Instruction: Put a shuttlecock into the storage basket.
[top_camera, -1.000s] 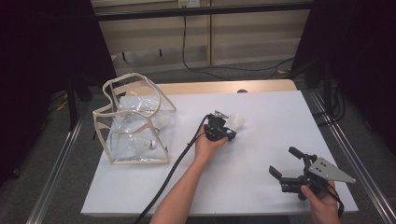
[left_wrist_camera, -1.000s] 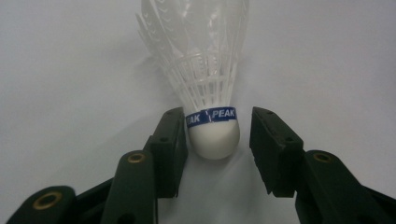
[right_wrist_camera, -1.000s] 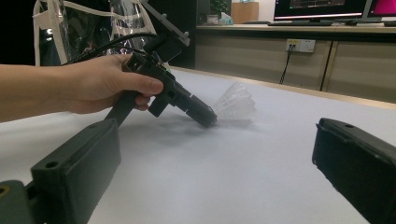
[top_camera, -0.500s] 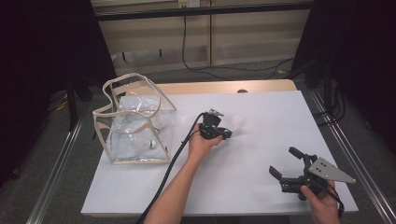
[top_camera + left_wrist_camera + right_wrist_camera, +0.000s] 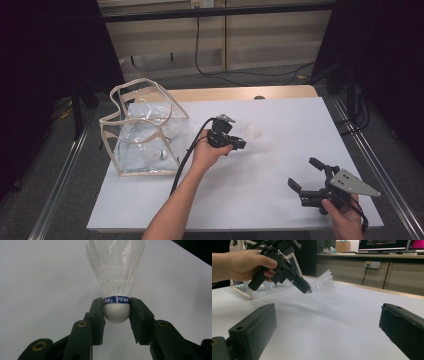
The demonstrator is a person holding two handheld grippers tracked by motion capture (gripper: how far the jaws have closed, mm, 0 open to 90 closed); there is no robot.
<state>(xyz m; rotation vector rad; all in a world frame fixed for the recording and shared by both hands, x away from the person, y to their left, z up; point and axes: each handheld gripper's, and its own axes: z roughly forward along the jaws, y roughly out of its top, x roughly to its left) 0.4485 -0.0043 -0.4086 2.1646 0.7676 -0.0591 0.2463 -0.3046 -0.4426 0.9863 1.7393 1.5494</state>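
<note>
Shuttlecock [image 5: 117, 280] clamped at cork by left gripper [image 5: 116, 308], right of clear bag [image 5: 142, 132]. Right gripper [image 5: 306, 175] spread wide, holding nothing, well right of bag.

The high view is taken from above the person's side, facing forward and down over the whole table [image 5: 280, 150]. The left gripper view is set close, along its own tongs [image 5: 116, 312], facing the shuttlecock [image 5: 116, 277]. The right gripper view is set low, facing across the table; the shuttlecock [image 5: 323, 282] is shared by all three.
</note>
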